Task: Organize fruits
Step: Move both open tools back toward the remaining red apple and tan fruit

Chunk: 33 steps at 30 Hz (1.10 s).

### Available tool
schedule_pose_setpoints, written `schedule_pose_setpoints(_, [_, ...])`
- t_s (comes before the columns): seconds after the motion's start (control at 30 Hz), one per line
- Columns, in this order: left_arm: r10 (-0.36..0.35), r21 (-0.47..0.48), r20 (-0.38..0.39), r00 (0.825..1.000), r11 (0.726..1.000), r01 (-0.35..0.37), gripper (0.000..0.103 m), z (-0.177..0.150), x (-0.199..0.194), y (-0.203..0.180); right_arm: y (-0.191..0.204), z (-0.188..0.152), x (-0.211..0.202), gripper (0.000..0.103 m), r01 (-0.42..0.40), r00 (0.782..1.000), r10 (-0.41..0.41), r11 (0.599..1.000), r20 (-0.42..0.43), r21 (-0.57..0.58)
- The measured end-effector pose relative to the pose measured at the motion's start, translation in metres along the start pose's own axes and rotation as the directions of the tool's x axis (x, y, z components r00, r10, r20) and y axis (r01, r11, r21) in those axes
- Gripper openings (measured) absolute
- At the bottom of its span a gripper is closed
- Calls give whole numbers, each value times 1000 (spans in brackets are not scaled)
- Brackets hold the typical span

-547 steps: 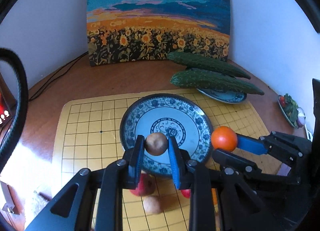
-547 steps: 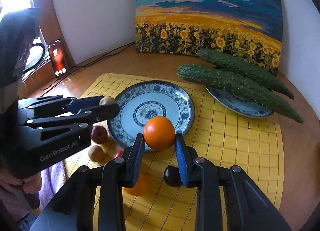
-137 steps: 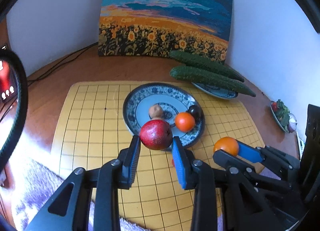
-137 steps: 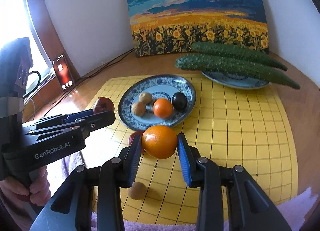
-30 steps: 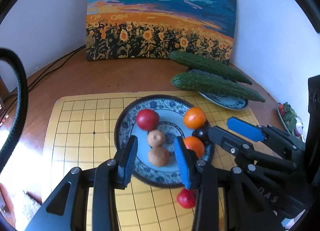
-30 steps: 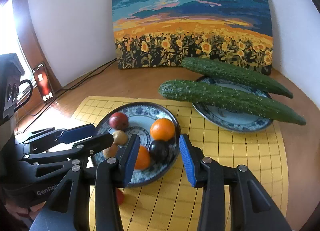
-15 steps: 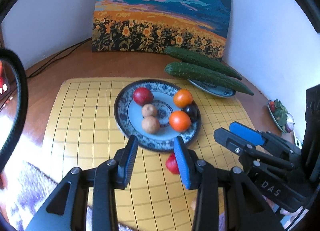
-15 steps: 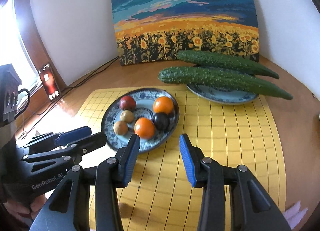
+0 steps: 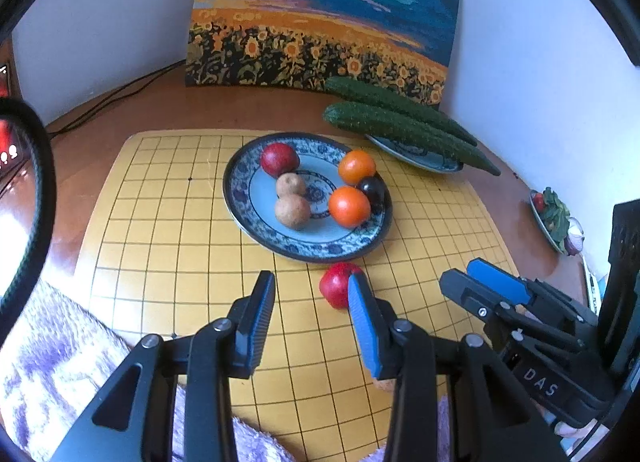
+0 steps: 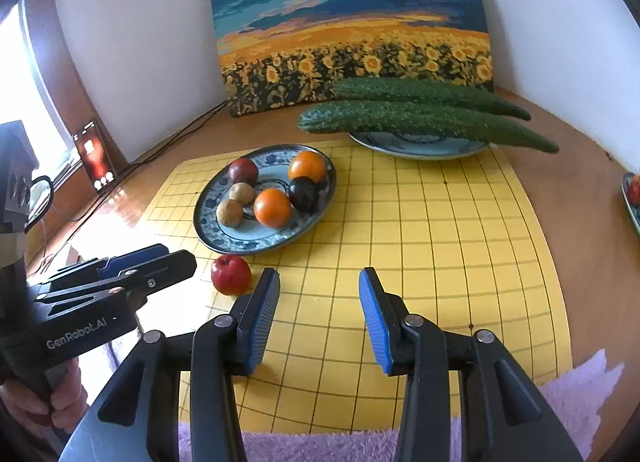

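A: From left wrist view: left gripper (image 9: 311,297) empty, blue pads parted. Red fruit (image 9: 338,284) on yellow grid mat (image 9: 160,222), touching near rim of blue plate (image 9: 308,252), half hidden behind right-hand pad.

B: Danger there?

A: Possibly a bump from that pad, so a roll across the mat (round, loose). Also a small brown fruit (image 9: 383,384) under the fingers, almost hidden, easy to miss.

B: And right wrist view?

A: Right gripper (image 10: 319,304) also empty, parted. Same red fruit (image 10: 231,274) outside it, just beside left-hand pad, between both tools. Maybe a collision with left gripper (image 10: 160,262) nearby. Six fruits on plate (image 10: 208,230).
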<state>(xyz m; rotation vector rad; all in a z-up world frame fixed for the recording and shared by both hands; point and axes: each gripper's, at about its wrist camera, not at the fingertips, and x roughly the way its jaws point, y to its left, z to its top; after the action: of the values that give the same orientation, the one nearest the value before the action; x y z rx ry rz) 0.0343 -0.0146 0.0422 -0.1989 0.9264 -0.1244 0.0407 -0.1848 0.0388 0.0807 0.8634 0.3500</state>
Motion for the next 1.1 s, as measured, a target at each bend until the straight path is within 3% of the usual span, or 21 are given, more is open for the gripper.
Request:
schedule_pose_setpoints(0.7, [21,27,-48,999,999,-20,40,-13,31,-22,-27,-28,-1,43,2,1000,0,997,-16,73])
schedule_pose_setpoints(1.0, [41,48,-33,999,998,-39,40,-7,36,-27,-26,-30,0,43,-6,1000,7,998,-20,69])
schedule_pose_setpoints(1.1, [50,60,-31,998,997,-48,33,-6,37,-29,-26,-31,2,43,-7,1000,9,998,-25,69])
